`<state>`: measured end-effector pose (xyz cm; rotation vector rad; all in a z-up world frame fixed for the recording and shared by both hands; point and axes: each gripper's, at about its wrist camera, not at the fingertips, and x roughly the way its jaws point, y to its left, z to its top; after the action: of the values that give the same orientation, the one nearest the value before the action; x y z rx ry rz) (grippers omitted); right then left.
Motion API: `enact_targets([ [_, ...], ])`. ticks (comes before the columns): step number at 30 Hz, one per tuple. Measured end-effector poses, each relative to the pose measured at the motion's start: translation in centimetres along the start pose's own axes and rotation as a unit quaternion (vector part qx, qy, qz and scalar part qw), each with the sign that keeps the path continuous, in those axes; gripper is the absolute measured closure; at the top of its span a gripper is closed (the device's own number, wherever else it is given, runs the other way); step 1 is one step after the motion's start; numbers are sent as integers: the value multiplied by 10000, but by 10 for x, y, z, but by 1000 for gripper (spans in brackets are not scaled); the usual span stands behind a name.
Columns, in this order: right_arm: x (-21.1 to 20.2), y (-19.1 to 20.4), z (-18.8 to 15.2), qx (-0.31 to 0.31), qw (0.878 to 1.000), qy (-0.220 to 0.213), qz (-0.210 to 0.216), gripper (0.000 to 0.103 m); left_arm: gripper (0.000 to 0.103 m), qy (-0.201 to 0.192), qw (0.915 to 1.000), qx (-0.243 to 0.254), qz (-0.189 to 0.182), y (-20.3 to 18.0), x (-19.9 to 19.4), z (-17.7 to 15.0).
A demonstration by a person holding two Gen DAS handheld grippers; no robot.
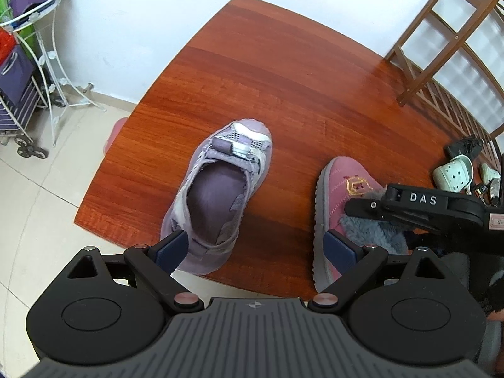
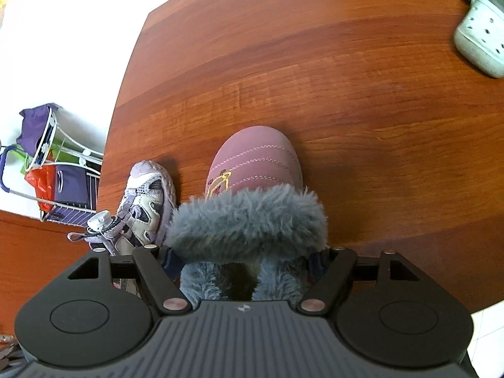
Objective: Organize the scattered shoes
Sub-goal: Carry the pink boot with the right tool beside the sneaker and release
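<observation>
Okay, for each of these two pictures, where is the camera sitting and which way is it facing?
Left wrist: on the left gripper, facing steeply down at a lilac mesh sneaker on the reddish wooden table; its open blue-padded fingers and the right gripper show.
Right wrist: on the right gripper, facing steeply down at a pink fur-cuffed boot, fingers straddling the cuff.
Shared: both shoes, the table, a mint perforated clog.

Right tool (image 1: 378,214), raised white letters on its black body: "DAS"
Pink sticker at the right tool's edge: print too small to read
</observation>
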<state>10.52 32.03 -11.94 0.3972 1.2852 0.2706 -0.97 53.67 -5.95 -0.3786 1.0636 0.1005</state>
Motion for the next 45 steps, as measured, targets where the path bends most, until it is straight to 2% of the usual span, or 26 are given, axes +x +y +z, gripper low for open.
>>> enact_targets([
  [11, -8, -9, -10, -13, 9994, -187, -278, 24, 10, 124, 9993, 313, -154, -14, 8, -3],
  [17, -8, -15, -12, -479, 9983, -178, -295, 20, 10, 128, 9991, 369, -163, -19, 8, -4],
  [22, -16, -6, -13, -901, 9953, -218, -285, 10, 10, 98, 9989, 418, -202, -24, 7, -3],
  [27, -36, -4, -10, -1217, 9915, -429, -189, 10, 10, 41, 9975, 619, -343, -41, 5, 3],
  [36, -86, -20, -2, -1462, 9839, -971, -348, 9, 10, 10, 9904, 1168, -740, -82, 4, 16],
  [45, -122, -69, 5, -1291, 9801, -1362, -642, 9, 10, 92, 9774, 1812, -1086, -135, 15, 20],
])
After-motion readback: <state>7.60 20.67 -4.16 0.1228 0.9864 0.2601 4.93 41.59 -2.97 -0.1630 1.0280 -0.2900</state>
